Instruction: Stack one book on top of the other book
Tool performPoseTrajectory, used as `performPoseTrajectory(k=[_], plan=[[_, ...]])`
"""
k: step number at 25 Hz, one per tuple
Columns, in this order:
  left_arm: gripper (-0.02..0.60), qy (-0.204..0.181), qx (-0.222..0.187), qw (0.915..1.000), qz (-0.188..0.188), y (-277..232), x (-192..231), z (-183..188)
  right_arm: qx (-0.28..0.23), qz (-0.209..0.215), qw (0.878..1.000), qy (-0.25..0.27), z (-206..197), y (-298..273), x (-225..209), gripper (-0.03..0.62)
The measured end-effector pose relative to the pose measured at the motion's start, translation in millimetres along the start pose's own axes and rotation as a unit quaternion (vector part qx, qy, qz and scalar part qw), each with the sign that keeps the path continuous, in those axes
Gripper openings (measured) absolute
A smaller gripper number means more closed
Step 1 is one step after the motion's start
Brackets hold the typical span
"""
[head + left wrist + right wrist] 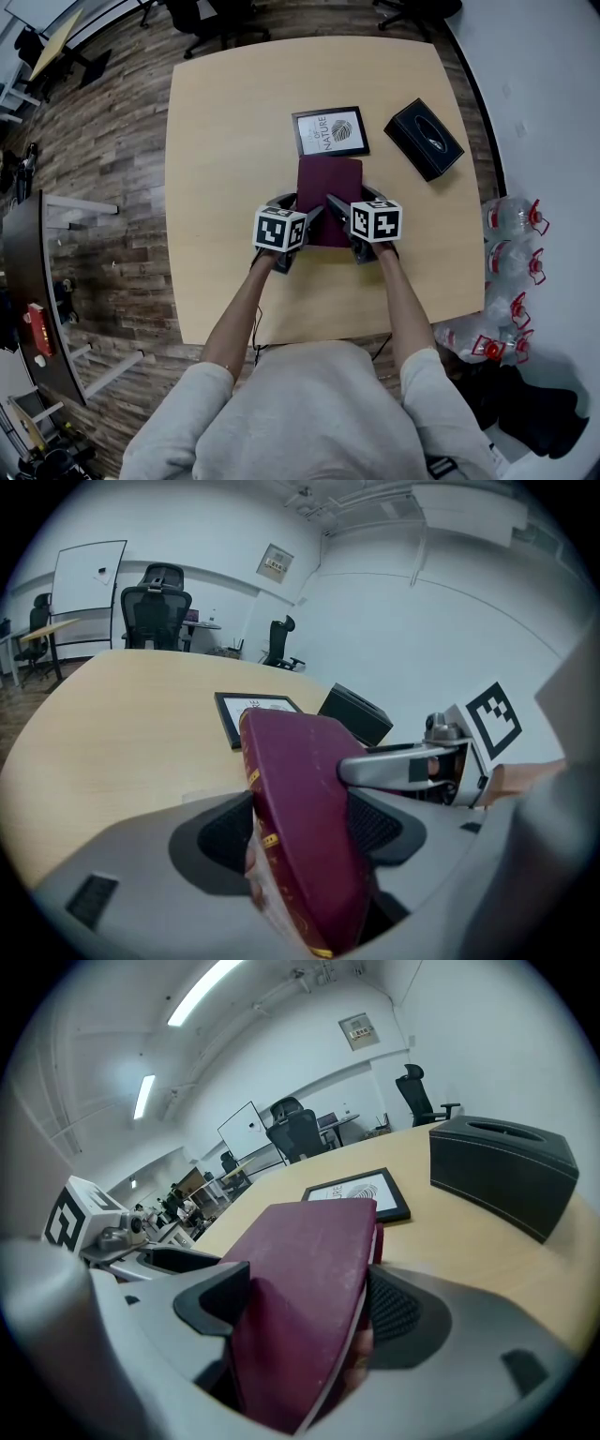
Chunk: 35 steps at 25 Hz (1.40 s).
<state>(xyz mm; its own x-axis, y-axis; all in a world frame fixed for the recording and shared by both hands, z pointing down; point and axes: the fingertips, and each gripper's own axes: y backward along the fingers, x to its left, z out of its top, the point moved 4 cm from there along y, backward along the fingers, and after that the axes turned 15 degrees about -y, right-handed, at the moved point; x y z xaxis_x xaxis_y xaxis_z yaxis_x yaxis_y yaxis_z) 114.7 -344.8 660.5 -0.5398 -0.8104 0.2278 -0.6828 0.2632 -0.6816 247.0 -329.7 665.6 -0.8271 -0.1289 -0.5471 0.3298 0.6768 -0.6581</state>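
A maroon hardback book (330, 187) sits mid-table, its near end held by both grippers. My left gripper (305, 217) is shut on its near left corner, with the spine (281, 799) tilted between the pads. My right gripper (339, 208) is shut on the near right corner, where the cover (309, 1260) fills the gap between the jaws. Just beyond the maroon book's far edge lies the second book (330, 131), flat, black-bordered with a white cover; it also shows in the gripper views (255, 708) (361, 1192).
A black tissue box (424, 138) stands on the table right of the white book, and appears as the black box (502, 1171) in the right gripper view. Water bottles (511, 220) stand on the floor past the table's right edge. Office chairs (155, 602) stand beyond the far side.
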Motion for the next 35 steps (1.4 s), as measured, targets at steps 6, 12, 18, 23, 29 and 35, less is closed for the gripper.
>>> performPoseTrajectory(k=[6, 12, 18, 23, 29, 35], plan=[[0.324, 0.002, 0.000, 1.0000, 0.002, -0.6, 2.9, 0.8, -0.006, -0.010, 1.000, 0.007, 3.1, 1.2, -1.6, 0.407], [0.324, -0.014, -0.001, 0.9998, 0.010, 7.0, 2.2, 2.2, -0.032, -0.020, 0.999, 0.024, 9.0, 16.6, -3.2, 0.399], [0.311, -0.036, -0.029, 0.9984, 0.033, 28.7, 5.0, 11.3, -0.065, -0.028, 0.996, 0.055, 13.8, 42.5, 2.2, 0.344], [0.279, -0.054, -0.051, 0.9960, 0.049, 53.9, 1.5, 12.5, -0.089, -0.021, 0.993, 0.080, 11.2, 65.4, 14.6, 0.299], [0.224, -0.063, -0.089, 0.9912, 0.075, 91.7, -4.0, 14.9, -0.131, -0.012, 0.987, 0.094, 8.4, 99.3, 36.7, 0.229], [0.146, -0.051, -0.139, 0.9846, 0.093, 136.1, -10.8, 18.6, -0.155, -0.016, 0.978, 0.140, -2.3, 128.2, 59.9, 0.169]])
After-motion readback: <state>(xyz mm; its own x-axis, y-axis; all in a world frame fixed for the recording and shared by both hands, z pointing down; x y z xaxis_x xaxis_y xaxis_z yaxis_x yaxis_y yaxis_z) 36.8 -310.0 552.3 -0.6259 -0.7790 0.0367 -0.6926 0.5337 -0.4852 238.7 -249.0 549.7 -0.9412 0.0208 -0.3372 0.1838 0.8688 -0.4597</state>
